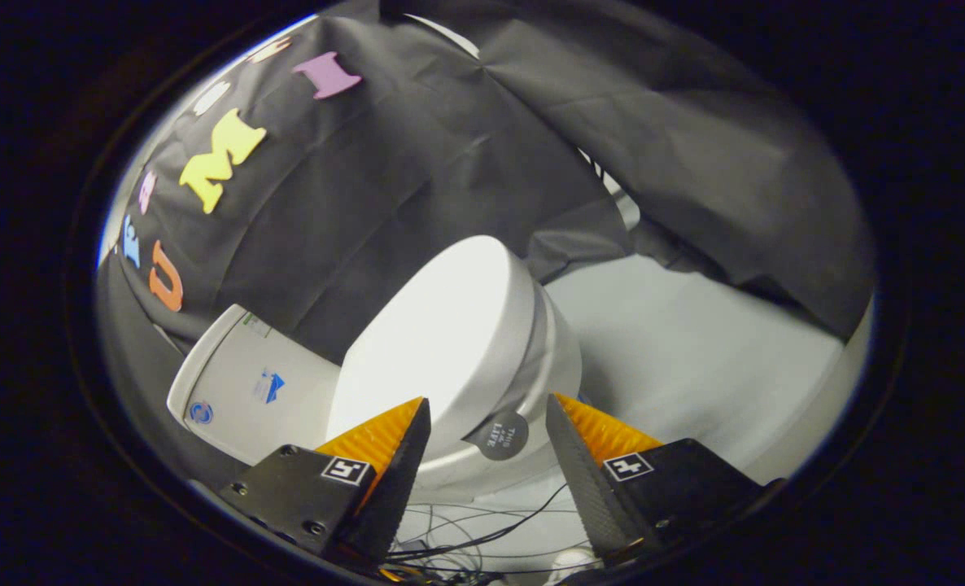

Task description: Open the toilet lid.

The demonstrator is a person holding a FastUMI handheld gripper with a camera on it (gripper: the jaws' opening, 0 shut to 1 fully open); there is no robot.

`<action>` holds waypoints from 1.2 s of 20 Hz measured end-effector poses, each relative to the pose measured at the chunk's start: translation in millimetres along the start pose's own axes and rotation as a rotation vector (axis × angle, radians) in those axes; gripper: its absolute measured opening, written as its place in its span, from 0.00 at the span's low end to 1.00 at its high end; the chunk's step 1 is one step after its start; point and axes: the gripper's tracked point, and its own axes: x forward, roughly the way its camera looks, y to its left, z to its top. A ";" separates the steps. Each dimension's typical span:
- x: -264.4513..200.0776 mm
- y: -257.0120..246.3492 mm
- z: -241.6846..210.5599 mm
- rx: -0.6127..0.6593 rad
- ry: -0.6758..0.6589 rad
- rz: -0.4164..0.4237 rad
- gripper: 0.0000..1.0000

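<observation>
A white toilet stands just ahead of my fingers, seen tilted. Its lid (442, 325) lies down flat on the seat and bowl (560, 358). The white cistern (246, 382) sits behind it against the black cloth wall. A round grey tab (499, 435) sticks out from the lid's rim, right between my fingertips. My gripper (486, 403) is open, with one finger (389, 443) over the lid's near edge and the other (588, 439) beside the bowl. Neither finger presses on anything.
Black cloth (417, 163) drapes behind and around the toilet. A pale floor (694, 358) spreads beyond the bowl. Thin black cables (491, 529) lie on the floor below the fingers.
</observation>
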 end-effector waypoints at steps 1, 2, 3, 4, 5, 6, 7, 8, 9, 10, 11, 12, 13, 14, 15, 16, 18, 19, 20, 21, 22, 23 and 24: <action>3.3 -4.8 -5.8 0.029 0.022 0.000 0.86; 6.4 -5.8 -10.3 0.052 0.035 0.004 0.82; 10.8 -6.0 -13.7 0.072 0.048 0.008 0.80; 13.0 -7.3 -17.9 0.090 0.059 0.012 0.77; 15.5 -7.6 -18.7 0.106 0.068 0.016 0.72; 19.8 -8.3 -22.9 0.114 0.077 0.019 0.69; 23.0 -7.1 -24.9 0.119 0.083 0.027 0.63; 25.4 -3.9 -25.7 0.121 0.089 0.037 0.61; 27.8 -1.8 -26.0 0.121 0.093 0.043 0.57; 30.3 -1.5 -28.5 0.120 0.097 0.044 0.53; 32.4 -3.3 -29.9 0.120 0.103 0.035 0.46; 33.8 -3.4 -29.8 0.127 0.101 0.042 0.43; 35.3 -3.4 -29.0 0.137 0.100 0.049 0.39; 34.8 -4.9 -29.7 0.144 0.101 0.057 0.36; 35.5 -4.6 -28.2 0.160 0.104 0.075 0.32; 34.3 -4.2 -26.5 0.182 0.105 0.097 0.31; 33.2 -4.2 -25.0 0.249 0.108 0.133 0.21; 32.1 -4.9 -23.3 0.270 0.108 0.147 0.17; 31.3 -6.0 -22.6 0.283 0.107 0.156 0.15; 33.4 -4.9 -23.1 0.286 0.104 0.158 0.11; 34.6 -4.7 -23.5 0.286 0.103 0.155 0.10; 34.7 -3.8 -25.0 0.289 0.109 0.148 0.08; 32.9 -4.5 -22.4 0.299 0.111 0.149 0.08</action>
